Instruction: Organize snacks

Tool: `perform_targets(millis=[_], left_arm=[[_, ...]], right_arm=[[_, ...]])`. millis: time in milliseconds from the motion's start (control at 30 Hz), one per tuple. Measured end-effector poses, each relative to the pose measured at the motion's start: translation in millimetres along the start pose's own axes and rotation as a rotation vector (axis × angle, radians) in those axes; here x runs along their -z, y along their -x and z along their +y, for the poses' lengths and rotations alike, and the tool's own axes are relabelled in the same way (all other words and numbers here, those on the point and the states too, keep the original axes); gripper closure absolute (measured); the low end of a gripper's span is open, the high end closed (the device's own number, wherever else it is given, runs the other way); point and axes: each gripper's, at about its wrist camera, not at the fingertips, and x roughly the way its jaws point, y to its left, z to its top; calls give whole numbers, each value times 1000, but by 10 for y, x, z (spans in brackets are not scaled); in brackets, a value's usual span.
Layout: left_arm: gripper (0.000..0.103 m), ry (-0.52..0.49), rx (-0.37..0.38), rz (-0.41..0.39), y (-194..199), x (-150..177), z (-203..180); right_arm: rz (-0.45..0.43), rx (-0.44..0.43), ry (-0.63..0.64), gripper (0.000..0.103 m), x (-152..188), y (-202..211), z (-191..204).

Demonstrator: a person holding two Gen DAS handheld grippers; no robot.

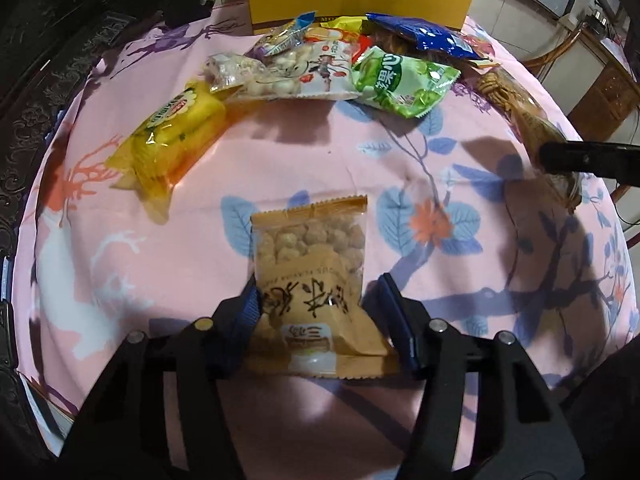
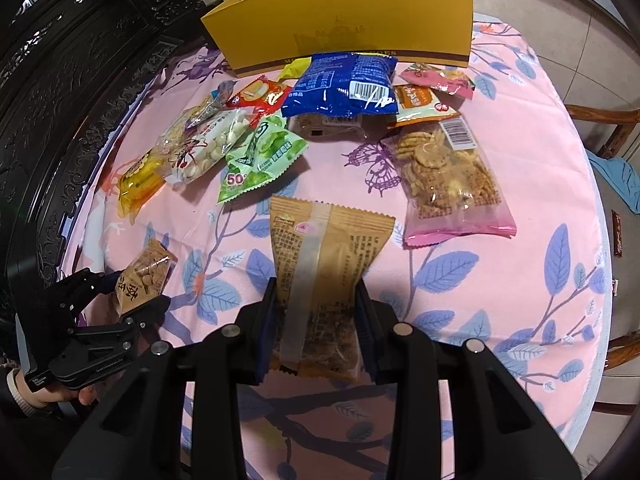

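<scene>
1. Pink floral tablecloth (image 2: 520,320) covers the round table under both tools and carries every packet.
2. Yellow cardboard box (image 2: 344,24) stands open at the far edge, straight ahead of both pairs of tongs and well beyond them; I judge it the place the snacks are meant to go.
3. Between the box and the tongs lies a loose heap of packets: a blue foil bag (image 2: 344,88), a clear pink-edged bag of small biscuits (image 2: 448,176) ahead and to the right of the right tongs, a green-and-white packet (image 2: 260,156) and a yellow cellophane packet (image 1: 172,140) ahead and to the left of the left tongs.
4. Right gripper (image 2: 316,320) is narrowly set and its blue pads press both sides of a tan paper-look snack packet with a clear seam strip (image 2: 324,264); the packet's long axis runs forward along the fingers, toward the box.
5. Left gripper (image 1: 316,312) stands about half open around a smaller tan packet of round puffs (image 1: 312,276), which lies on the cloth with its long axis also along the fingers. The left pad touches its edge; the right pad looks just clear, so I judge it not yet clamped.
6. Coming move, as I read it: the left jaws need only close across the packet's short width; the right hand, already loaded, is free to carry to the box.
</scene>
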Motion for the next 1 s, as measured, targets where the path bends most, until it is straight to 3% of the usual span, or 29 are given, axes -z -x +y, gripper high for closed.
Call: perform_targets(millis=[233,500,800,1000], left_arm=[[46,-4,9,-76,184,-140,-65],[46,-10,40,-244,567,-775,-113],[46,-45,65,-443,784,-2052,-192],[46,-15,60,-493,671,-2911,-143]], right_arm=[[-28,5,20,67,-40,89,11],[-109,6,31,67,-342,322,-19],[-313,19,57,67,-1419,681,-112],[-389,1,-5,67,-2255,663,-335]])
